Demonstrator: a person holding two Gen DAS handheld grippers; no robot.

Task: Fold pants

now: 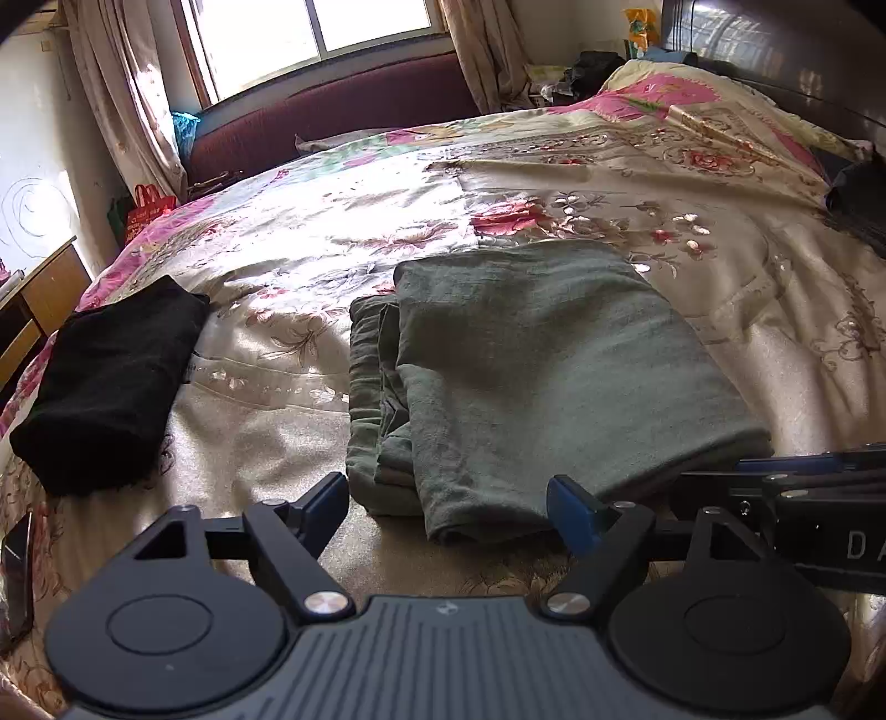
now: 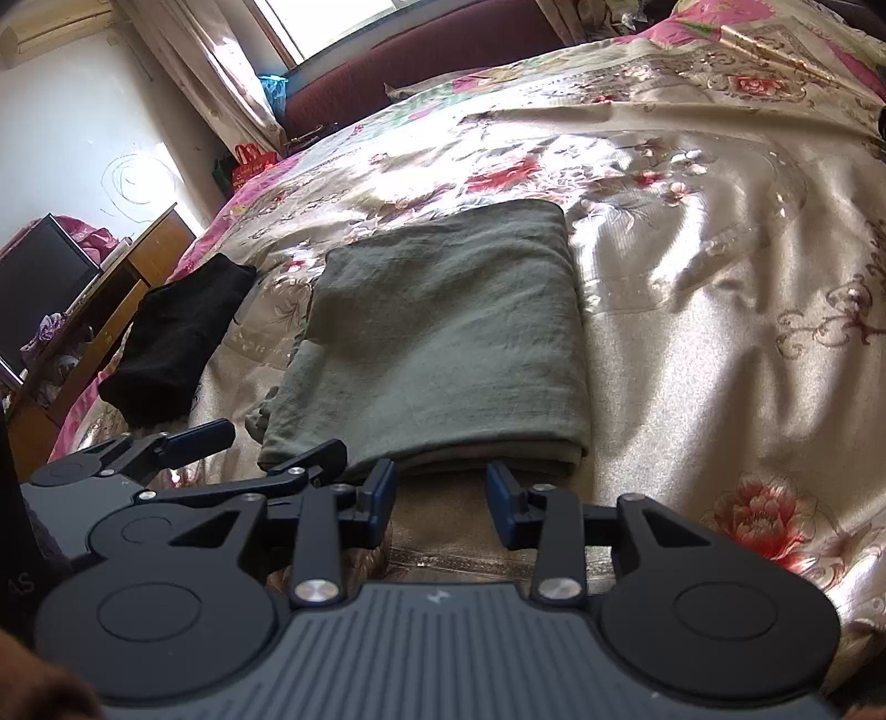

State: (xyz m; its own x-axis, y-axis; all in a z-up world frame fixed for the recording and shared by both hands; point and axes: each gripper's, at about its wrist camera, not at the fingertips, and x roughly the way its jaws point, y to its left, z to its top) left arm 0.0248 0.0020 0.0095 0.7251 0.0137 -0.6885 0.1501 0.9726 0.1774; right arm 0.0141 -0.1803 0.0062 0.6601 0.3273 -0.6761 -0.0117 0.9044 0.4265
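Note:
Grey-green pants lie folded into a thick rectangle on the floral bedspread. My left gripper stands open at the stack's near left corner. The cloth's near edge lies between its blue pads, which do not press on it. My right gripper is open just short of the stack's near edge, with only bedspread between its fingers. The right gripper's body shows beside the pants in the left wrist view. The left gripper shows at the stack's left corner in the right wrist view.
A folded black garment lies left of the pants. A wooden desk stands off the bed's left side, near a red bag. A dark headboard is at the far right. Bare bedspread stretches right of the pants.

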